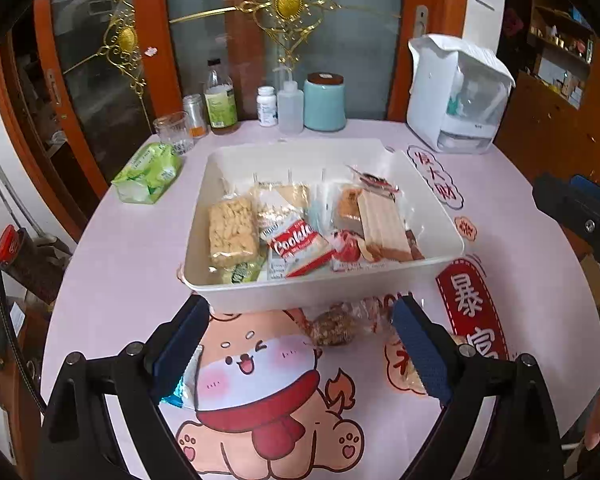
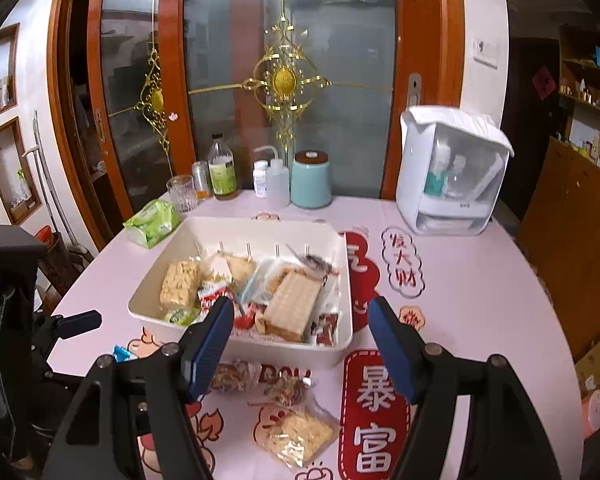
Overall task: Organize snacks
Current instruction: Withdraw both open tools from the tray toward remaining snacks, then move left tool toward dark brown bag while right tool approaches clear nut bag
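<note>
Snacks fill the white bin [image 1: 324, 280] at the centre of the left wrist view: a puffed rice bar [image 1: 232, 232] at 9 o'clock inside it, a red-and-white cookie pack [image 1: 300, 246] in the middle, a wafer block [image 1: 384, 226] toward 3 o'clock. The bin stands on a round table [image 1: 120, 248] covered with a pink cloth printed with a cartoon dog and red Chinese characters. Just in front of the bin, at 6 o'clock, a clear-wrapped nut snack [image 1: 336, 326] lies on the cloth between the tips of the left gripper [image 1: 300, 356], whose jaws stand wide and hold nothing. A blue-edged packet [image 1: 182, 380] lies by its left finger. At 12 o'clock, bottles, a glass and a teal canister [image 1: 324, 102] line the table's far edge before orange-framed glass doors with gold ornament; a white appliance [image 1: 456, 96] sits at 2 o'clock, a green tissue pack [image 1: 148, 174] at 10 o'clock.

In the right wrist view the right gripper [image 2: 300, 344] hangs over the bin's [image 2: 340, 280] near right corner, jaws apart and empty. Below, at 6 o'clock, a pale cracker pack [image 2: 300, 436] and the nut snack [image 2: 236, 376] lie loose on the table [image 2: 480, 280]. Shelves line the wall at 3 o'clock.
</note>
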